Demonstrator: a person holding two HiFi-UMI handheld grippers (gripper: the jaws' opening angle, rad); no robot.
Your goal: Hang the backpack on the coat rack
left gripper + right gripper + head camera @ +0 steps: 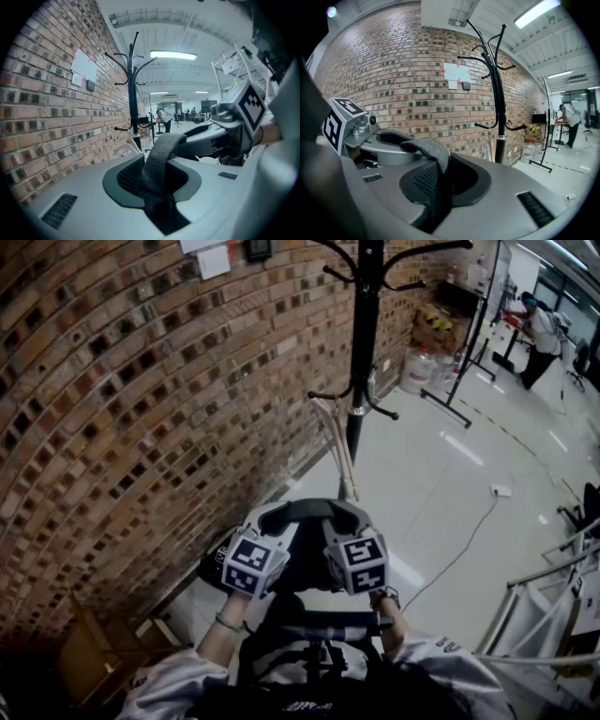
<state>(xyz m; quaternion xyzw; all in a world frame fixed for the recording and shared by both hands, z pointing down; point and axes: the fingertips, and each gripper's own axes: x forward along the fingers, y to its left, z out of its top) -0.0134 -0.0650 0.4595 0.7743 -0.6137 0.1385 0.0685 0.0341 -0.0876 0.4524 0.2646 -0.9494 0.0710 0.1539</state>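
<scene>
The black coat rack [364,334] stands ahead against the brick wall, with curved hooks at the top and at mid height; both gripper views show it too [133,93] [498,93]. My left gripper [274,519] and right gripper [345,519] are side by side, close in front of me. Both are shut on the backpack's grey top strap [309,510], which arches from one to the other. The strap [159,157] runs down through the left gripper [155,180]. It [433,152] does the same in the right gripper [440,183]. The dark backpack body [309,648] hangs below them, mostly hidden.
The brick wall [122,409] runs along the left, with papers pinned high up [457,72]. Pale sticks [339,451] lean at the rack's foot. A white cable with a socket [500,490] lies on the floor. A white metal frame [544,606] stands at the right. A person [542,332] is far back.
</scene>
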